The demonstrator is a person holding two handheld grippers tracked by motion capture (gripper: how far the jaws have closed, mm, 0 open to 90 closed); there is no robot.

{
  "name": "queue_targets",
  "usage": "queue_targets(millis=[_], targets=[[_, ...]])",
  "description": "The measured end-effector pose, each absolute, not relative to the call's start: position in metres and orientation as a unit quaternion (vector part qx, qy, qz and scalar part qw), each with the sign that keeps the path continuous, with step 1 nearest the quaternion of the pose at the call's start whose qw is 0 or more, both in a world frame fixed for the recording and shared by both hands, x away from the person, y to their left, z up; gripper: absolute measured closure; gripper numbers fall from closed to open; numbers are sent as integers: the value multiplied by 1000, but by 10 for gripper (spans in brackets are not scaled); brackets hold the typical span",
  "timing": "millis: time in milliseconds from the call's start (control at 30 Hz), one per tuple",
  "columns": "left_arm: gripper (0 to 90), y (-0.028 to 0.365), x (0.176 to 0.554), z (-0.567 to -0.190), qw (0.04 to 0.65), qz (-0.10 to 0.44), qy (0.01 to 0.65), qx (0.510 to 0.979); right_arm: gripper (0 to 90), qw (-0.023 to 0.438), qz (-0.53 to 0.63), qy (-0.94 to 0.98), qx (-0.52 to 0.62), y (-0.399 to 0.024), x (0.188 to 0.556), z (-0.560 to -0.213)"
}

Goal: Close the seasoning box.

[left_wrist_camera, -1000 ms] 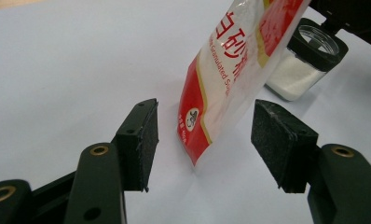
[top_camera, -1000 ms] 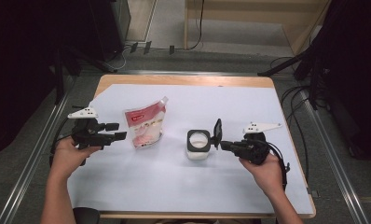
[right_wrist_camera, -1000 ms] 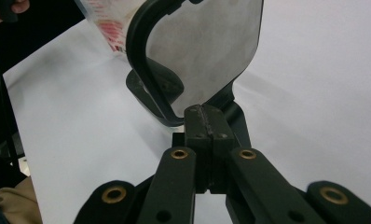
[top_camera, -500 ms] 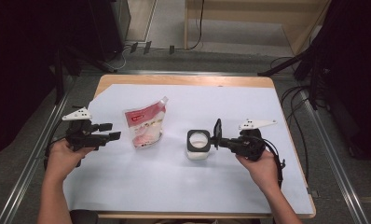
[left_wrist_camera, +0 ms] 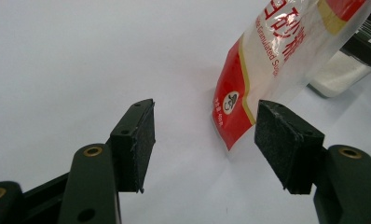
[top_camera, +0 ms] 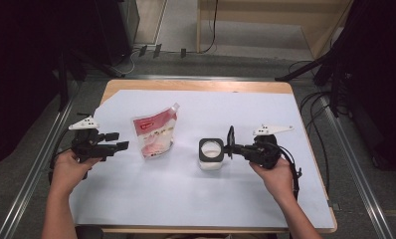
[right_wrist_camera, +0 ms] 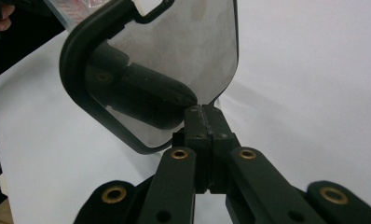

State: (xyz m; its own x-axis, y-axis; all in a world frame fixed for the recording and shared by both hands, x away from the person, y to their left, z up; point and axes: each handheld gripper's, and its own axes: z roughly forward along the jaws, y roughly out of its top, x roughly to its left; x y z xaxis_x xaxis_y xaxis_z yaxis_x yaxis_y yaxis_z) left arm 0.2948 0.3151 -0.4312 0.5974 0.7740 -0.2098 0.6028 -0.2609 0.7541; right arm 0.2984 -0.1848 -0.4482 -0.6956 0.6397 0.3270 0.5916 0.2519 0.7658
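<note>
Table (top_camera: 305, 199) under white sheet | left gripper (top_camera: 117, 141) hovering just left of pouch (top_camera: 156, 137), jaws parted and just opening, nothing between them | right gripper (top_camera: 232, 148) pinching upright lid (top_camera: 230, 141) beside open jar (top_camera: 211, 154) | both hands gripping handles

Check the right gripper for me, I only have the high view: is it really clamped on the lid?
Observer: Yes. In the right gripper view the right gripper is shut tight on the lower corner of the lid.
Operator: And the left one, anything in it?
Observer: Nothing. The left gripper stands open with just the table between its pads; the pouch has its bottom corner just ahead of them.
Operator: What is in that pouch?
Observer: The print reads "Granulated Su" before it is cut off, and white grains show through the clear part.
</note>
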Motion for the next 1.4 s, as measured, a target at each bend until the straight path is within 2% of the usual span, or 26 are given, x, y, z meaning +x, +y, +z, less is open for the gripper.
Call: queue_targets(millis=[1400], targets=[[389,316,297,-433,420,100,445,784,900,44,501,774,384,-170,297,-442]])
